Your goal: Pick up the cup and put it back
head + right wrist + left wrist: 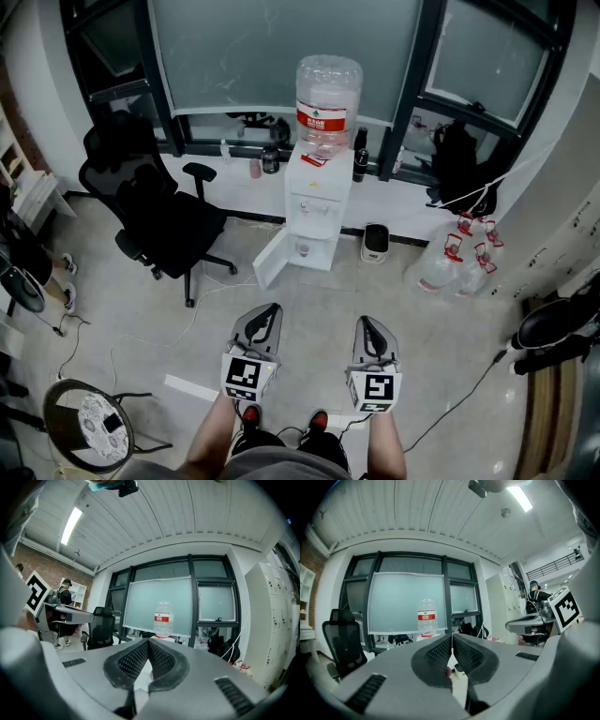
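A black mesh office chair sits at ten o'clock from the person, who stands on the pale tiled floor with both tools held out in front. The left gripper has its jaws pressed together on nothing, and its own view shows the ribbed pads meeting tip to tip. Dead ahead at twelve o'clock is the white water dispenser, with a clear, red-labelled bottle on top and its lower cabinet door swung open. A small pale cup appears to stand inside that compartment, though it is too small to be sure. The right gripper is likewise closed and empty. The task looks barely begun, at the approach stage. The next move calls for walking up, spreading one pair of jaws and reaching low into the cabinet.
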